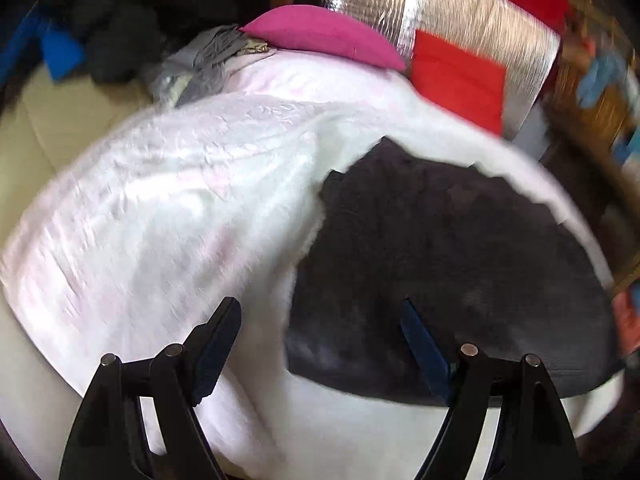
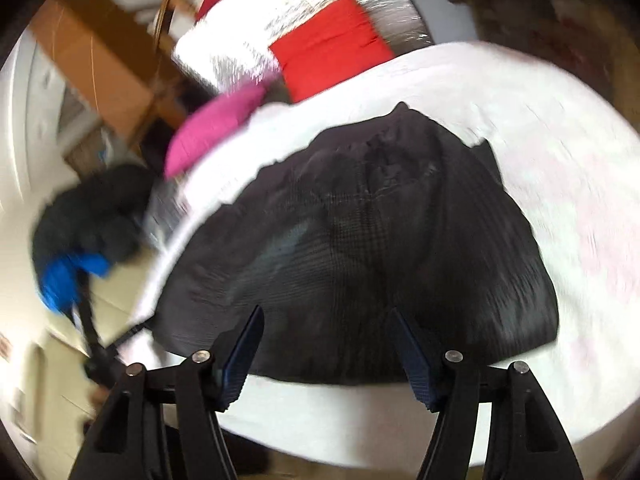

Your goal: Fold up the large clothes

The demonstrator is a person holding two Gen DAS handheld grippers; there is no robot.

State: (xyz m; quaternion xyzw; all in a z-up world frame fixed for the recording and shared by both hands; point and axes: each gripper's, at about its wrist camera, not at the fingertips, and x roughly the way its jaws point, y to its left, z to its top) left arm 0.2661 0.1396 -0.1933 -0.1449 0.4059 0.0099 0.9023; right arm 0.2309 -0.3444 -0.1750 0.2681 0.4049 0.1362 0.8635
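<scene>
A dark grey garment [image 2: 360, 240] lies flattened on a white, faintly pink blanket [image 2: 560, 184] that covers the bed. My right gripper [image 2: 327, 314] hovers over the garment's near edge, open, its blue pads apart and holding nothing. In the left wrist view the same garment [image 1: 440, 264] fills the right half, on the blanket [image 1: 168, 208]. My left gripper [image 1: 318, 308] stands open above the garment's left edge, one finger over the white blanket and the other over the dark cloth. Both views are blurred by motion.
A pink cushion [image 1: 324, 36] and a red cushion [image 1: 456, 80] lean at the far side against a silver foil panel [image 1: 472, 20]. Grey clothes [image 1: 204, 64] and a dark pile with something blue [image 1: 60, 56] lie to the far left. Wooden furniture [image 2: 92, 48] stands beyond.
</scene>
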